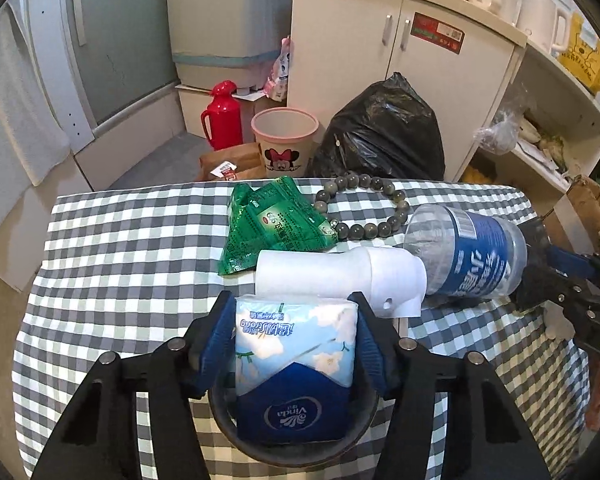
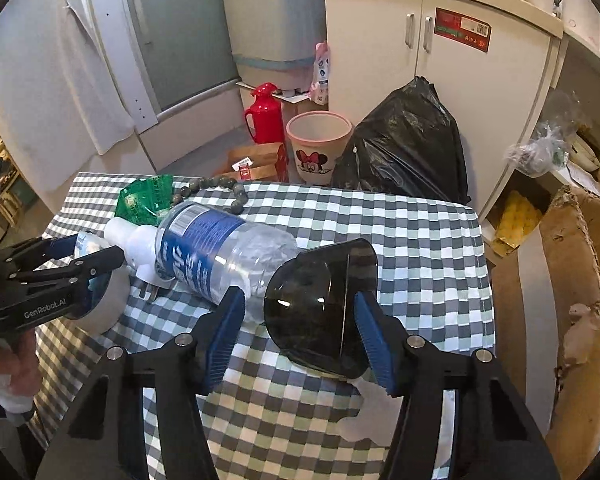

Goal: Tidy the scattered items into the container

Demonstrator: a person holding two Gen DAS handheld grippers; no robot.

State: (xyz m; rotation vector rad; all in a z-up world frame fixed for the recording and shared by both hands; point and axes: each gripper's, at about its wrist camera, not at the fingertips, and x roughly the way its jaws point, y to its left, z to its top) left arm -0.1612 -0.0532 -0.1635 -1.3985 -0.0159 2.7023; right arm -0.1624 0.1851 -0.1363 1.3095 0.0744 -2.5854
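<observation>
My left gripper [image 1: 294, 308] is shut on a blue and white tissue pack [image 1: 296, 364], whose lower end rests inside a dark round bowl [image 1: 236, 428]. Beyond it on the checked cloth lie a white spray bottle [image 1: 340, 276], a green packet [image 1: 276, 224], a bead bracelet [image 1: 364, 208] and a clear water bottle [image 1: 472, 256]. My right gripper [image 2: 296, 312] stands open. Between its fingers are the water bottle's [image 2: 220, 256] near end on the left and a dark see-through curved piece [image 2: 316, 312] on the right. The left gripper [image 2: 96, 256] shows at the far left over the grey bowl [image 2: 108, 304].
The table [image 2: 400, 240] is small, with a checked cloth to its edges. Behind it on the floor stand a black rubbish bag [image 1: 380, 132], a pink bin [image 1: 284, 140] and a red flask [image 1: 222, 116]. A cardboard box [image 2: 572, 312] stands to the right, a white cupboard [image 1: 400, 52] behind.
</observation>
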